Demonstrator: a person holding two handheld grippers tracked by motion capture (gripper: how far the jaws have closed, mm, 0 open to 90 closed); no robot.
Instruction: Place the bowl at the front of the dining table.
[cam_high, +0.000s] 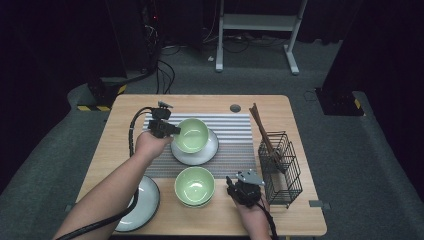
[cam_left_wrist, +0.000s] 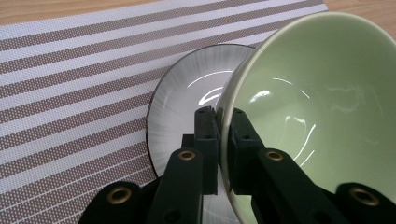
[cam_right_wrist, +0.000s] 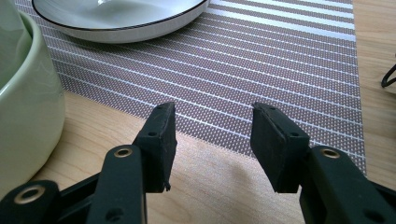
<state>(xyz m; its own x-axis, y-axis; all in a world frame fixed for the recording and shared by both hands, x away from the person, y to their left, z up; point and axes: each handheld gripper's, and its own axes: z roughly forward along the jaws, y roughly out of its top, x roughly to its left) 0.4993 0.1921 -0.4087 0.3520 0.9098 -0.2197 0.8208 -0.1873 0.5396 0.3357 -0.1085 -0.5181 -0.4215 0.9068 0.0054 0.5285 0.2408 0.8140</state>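
We see the left gripper (cam_high: 176, 130) pinching the rim of a pale green glazed ceramic bowl (cam_high: 192, 134): in the left gripper view its jaws are pressed together on the bowl's thin wall, one pad outside and one inside. The bowl is tilted, its mouth turned toward the right side of the table, and it sits over a white round plate with a dark rim (cam_high: 210, 152) that lies on a grey-and-white striped woven placemat (cam_high: 235, 127). Whether the bowl's base touches the plate we cannot quite tell from these angles.

The right gripper (cam_high: 231, 187) rests low at the near edge of the light wooden table (cam_high: 295, 220), its jaws spread wide with nothing between them. Just to its left stands a second green bowl (cam_high: 194, 185), upright. A black wire rack (cam_high: 281, 169) holding brown chopsticks (cam_high: 261, 129) stands to its right, and another white plate (cam_high: 145, 202) lies at the near left.
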